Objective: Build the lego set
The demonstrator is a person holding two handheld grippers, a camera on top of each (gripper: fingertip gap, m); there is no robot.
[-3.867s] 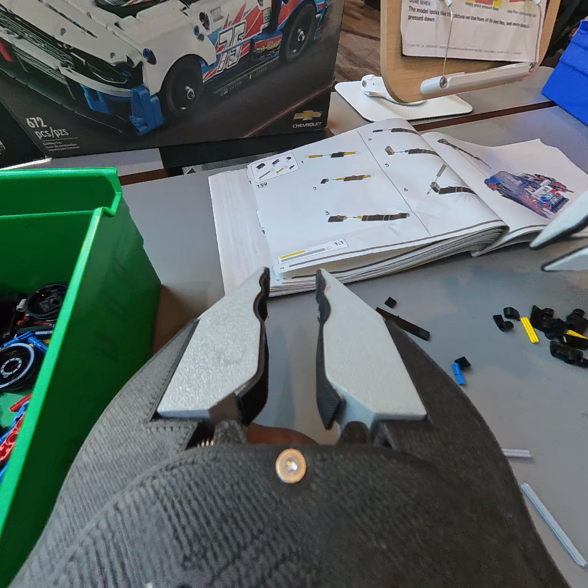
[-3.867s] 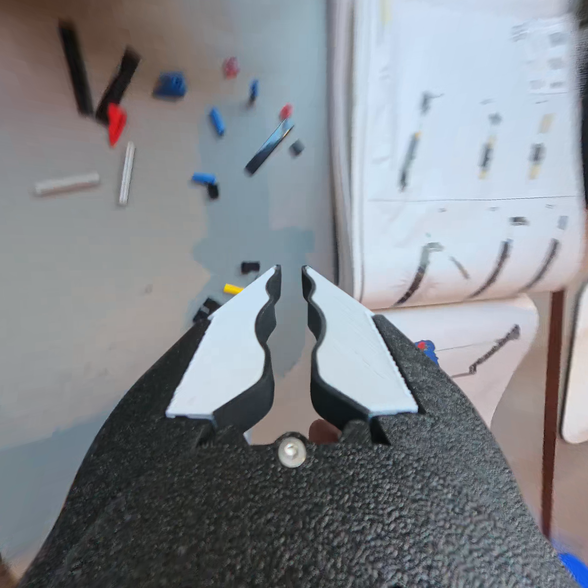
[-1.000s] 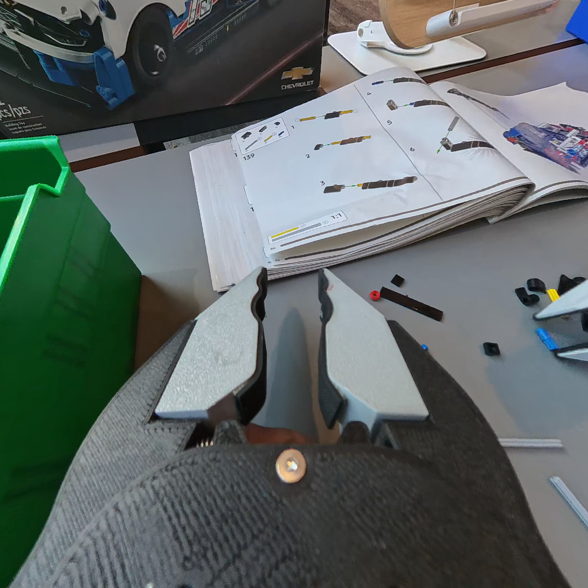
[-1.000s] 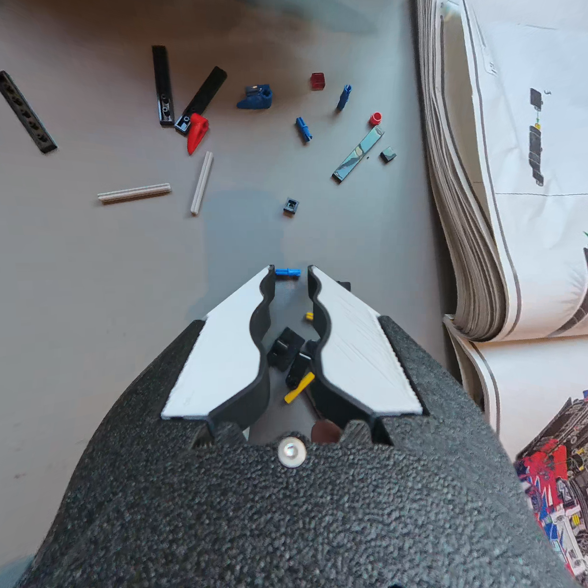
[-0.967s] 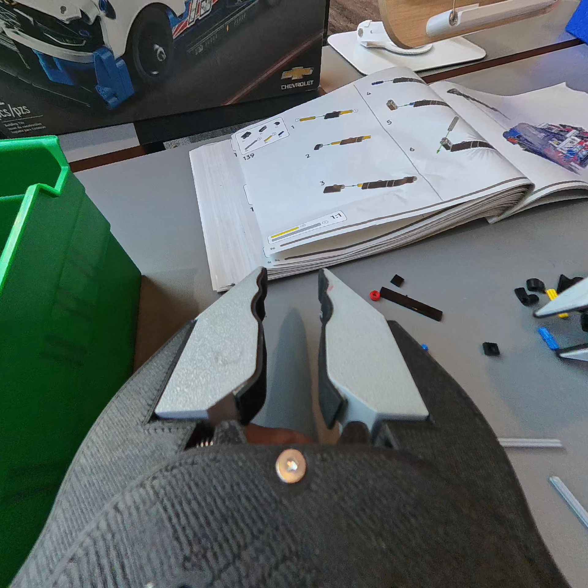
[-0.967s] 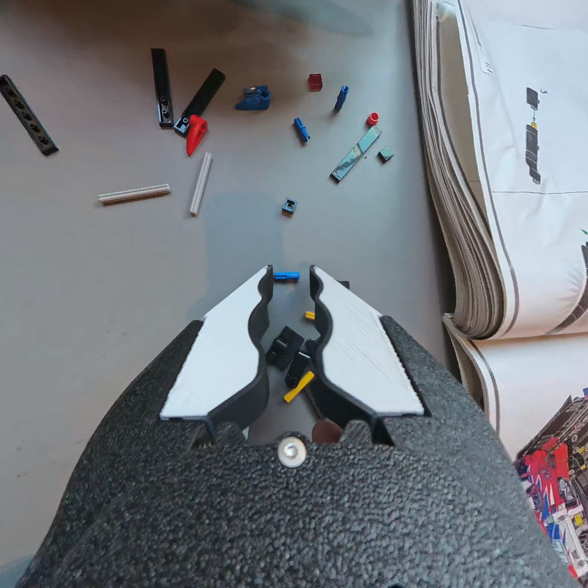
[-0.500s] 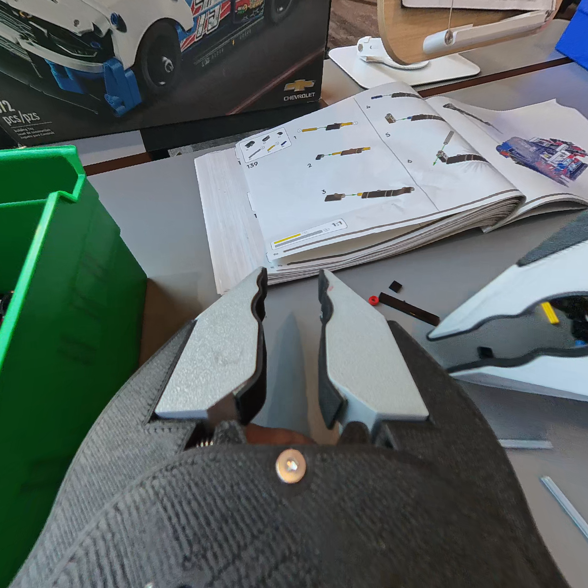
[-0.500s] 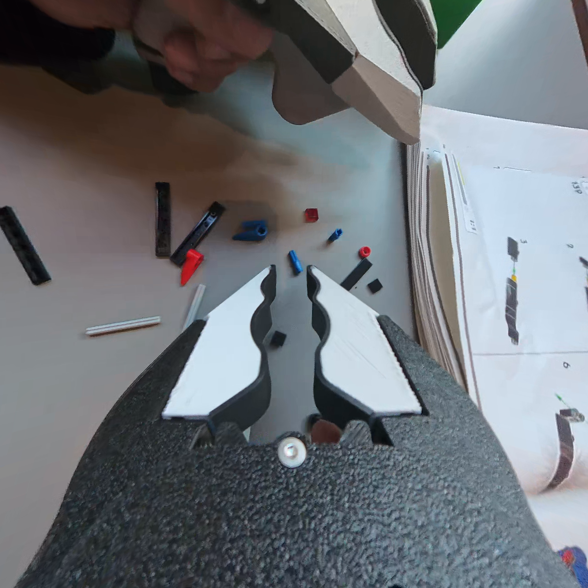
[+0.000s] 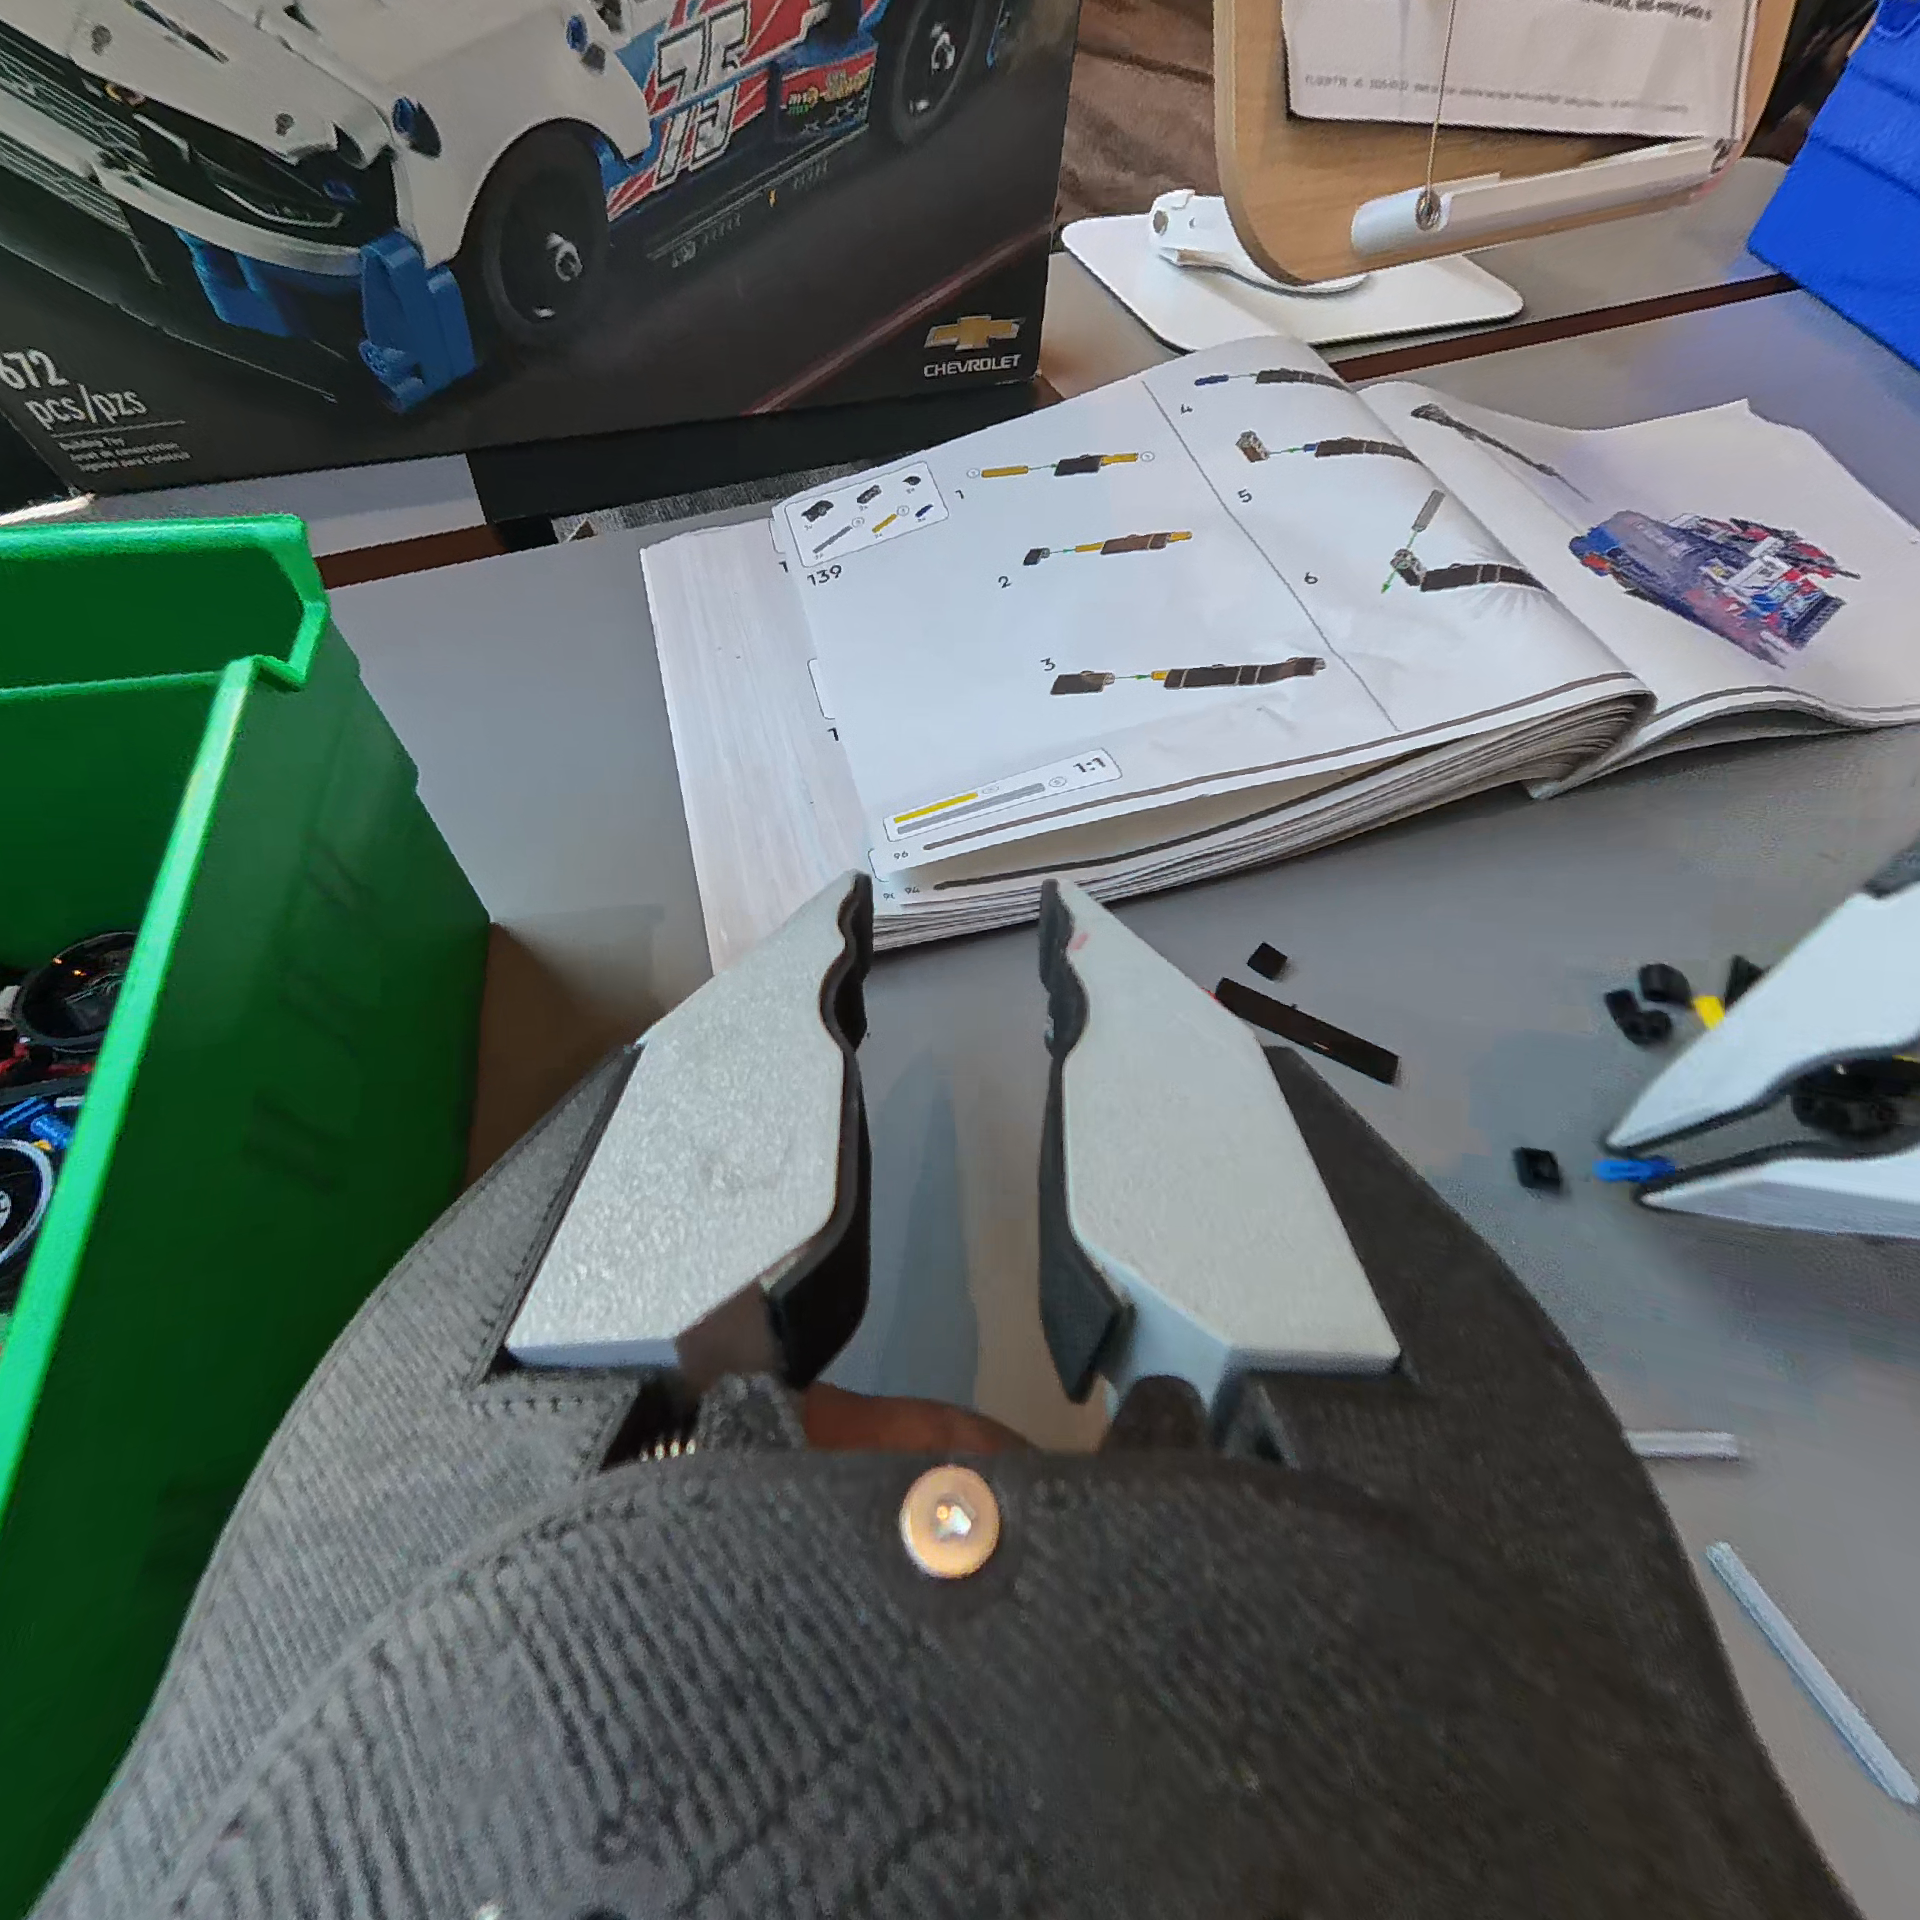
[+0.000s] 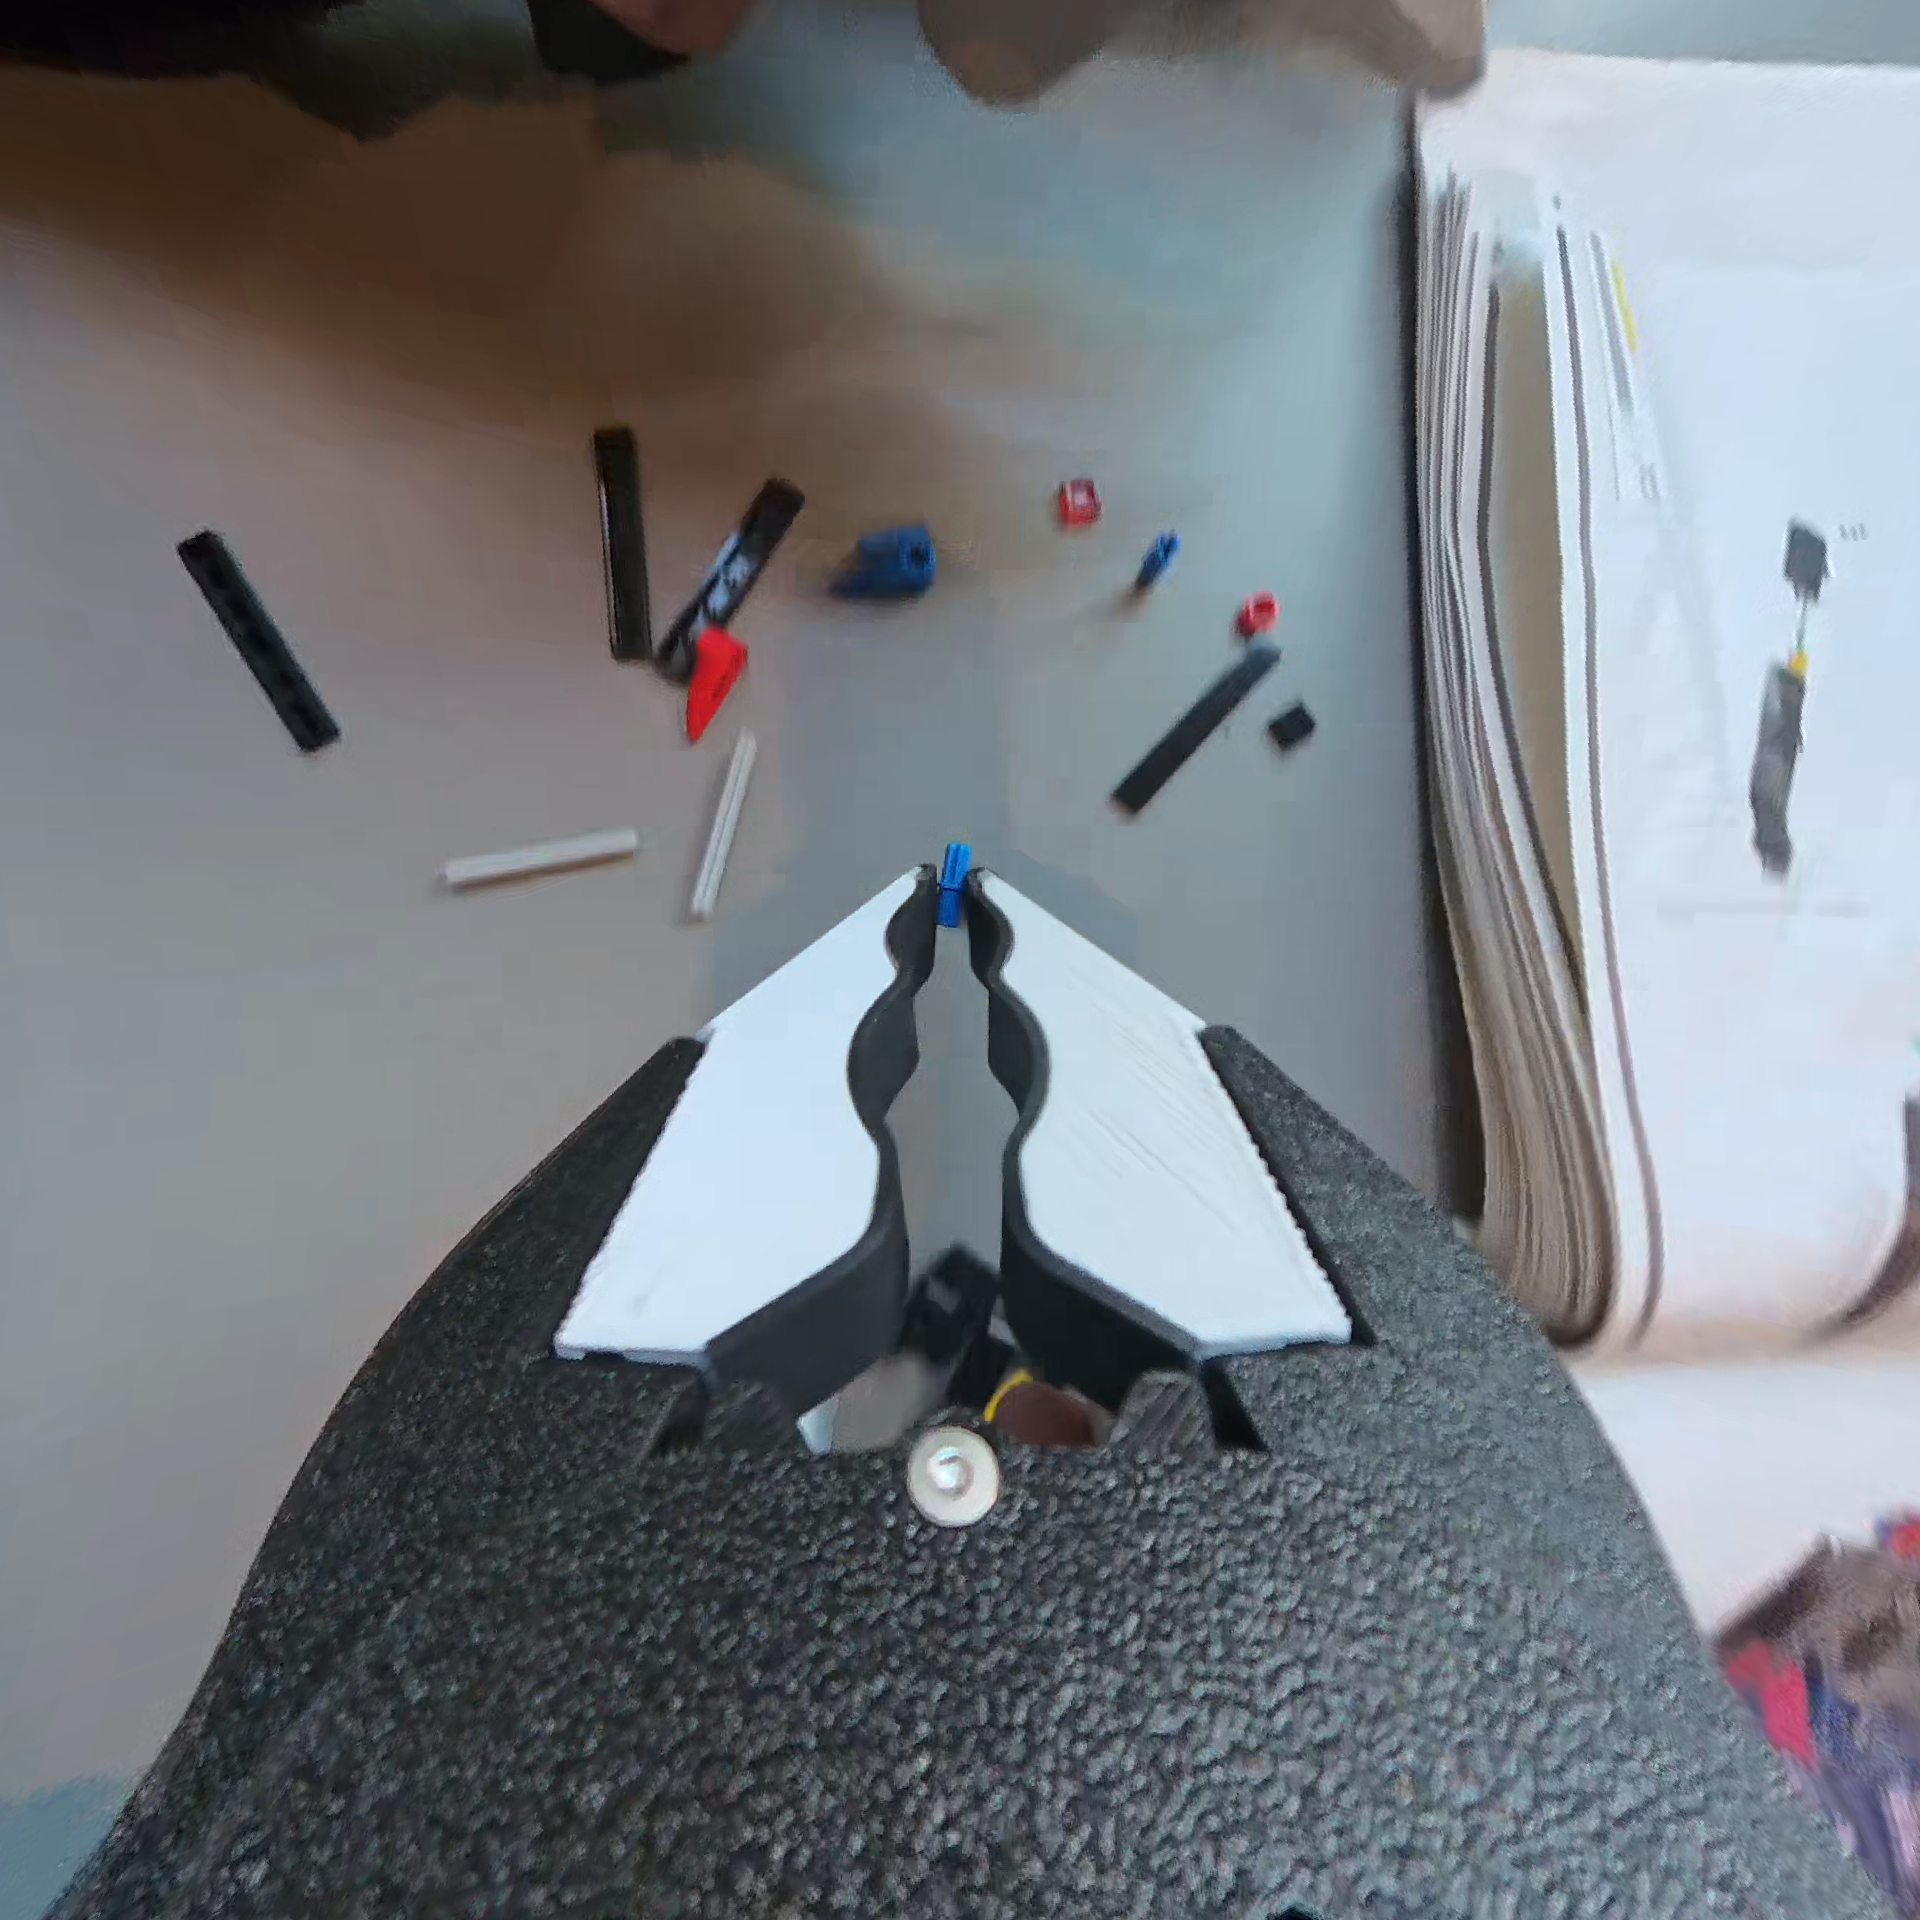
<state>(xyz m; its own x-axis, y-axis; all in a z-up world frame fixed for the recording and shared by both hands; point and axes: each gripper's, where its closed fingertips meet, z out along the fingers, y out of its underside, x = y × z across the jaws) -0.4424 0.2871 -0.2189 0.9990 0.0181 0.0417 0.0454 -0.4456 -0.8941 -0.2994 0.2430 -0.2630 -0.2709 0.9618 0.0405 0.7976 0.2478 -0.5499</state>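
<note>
Jaws of right gripper (image 10: 948, 883) pinch blue pin (image 10: 951, 899) at tips

A hobby or office workspace: a grey table (image 9: 540, 665) carries an open instruction booklet (image 9: 1143, 644), a boxed car-model kit (image 9: 499, 208), a green parts bin (image 9: 260, 987), a wooden document stand (image 9: 1351, 187) holding a printed sheet, and loose building pieces (image 10: 717, 675).

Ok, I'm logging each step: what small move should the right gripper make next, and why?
Probably lift clear of the table: the right gripper is shut on the small blue pin, pinched at its fingertips, while the left gripper is open and empty.
</note>
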